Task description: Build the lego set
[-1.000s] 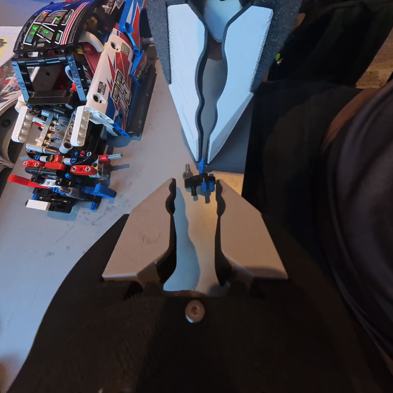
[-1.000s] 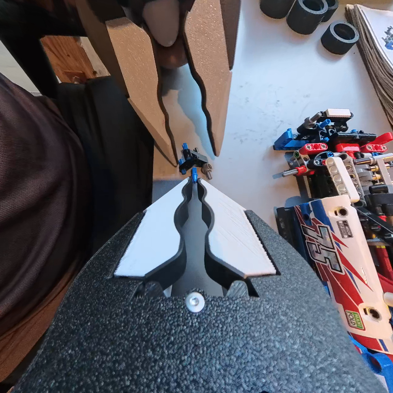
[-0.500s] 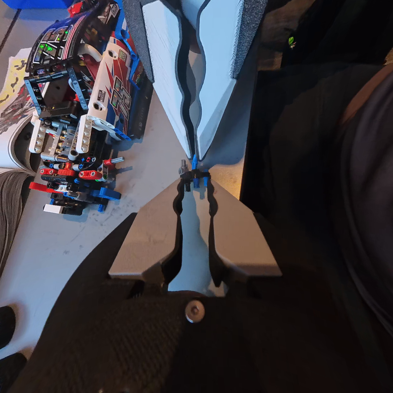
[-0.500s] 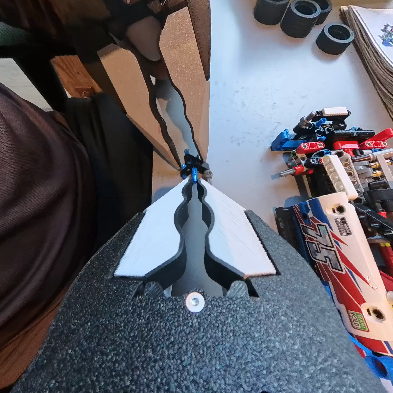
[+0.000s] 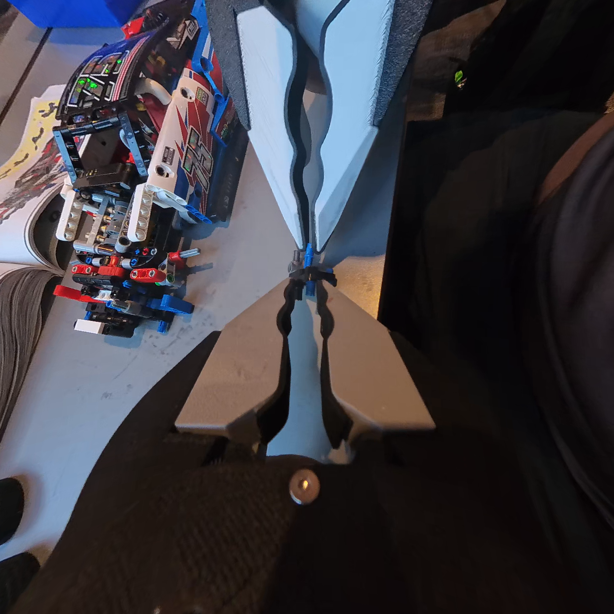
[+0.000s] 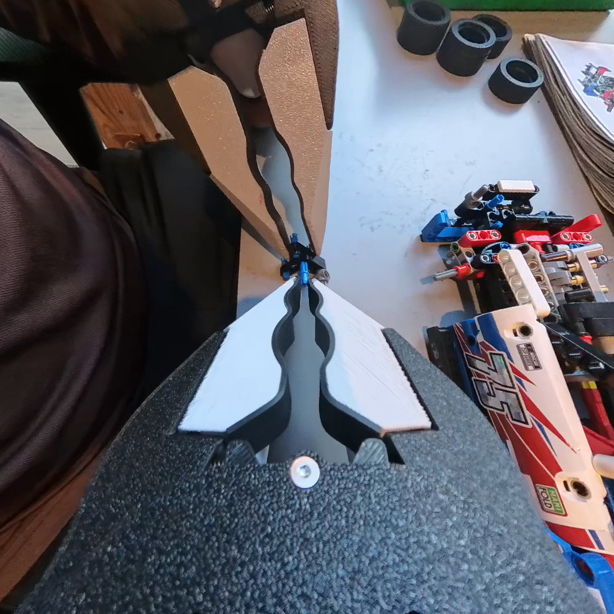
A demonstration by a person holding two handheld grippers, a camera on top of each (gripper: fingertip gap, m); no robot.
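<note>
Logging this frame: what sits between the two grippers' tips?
A small black-and-blue lego piece, pinched from both ends: the left gripper holds its black part, the right gripper its blue pin. Both wrist views show it.

each wrist camera sits close behind its own fingers, looking forward and down at the white tabletop (image 5: 83, 382); the views face each other, sharing the small black-and-blue lego subassembly (image 5: 309, 272) (image 6: 300, 262).

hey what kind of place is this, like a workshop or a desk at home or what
Probably a hobby or work desk set up for model building. A white tabletop holds a half-built race car model, loose black tyres and an open instruction booklet. Home or lab, I can't tell.
</note>
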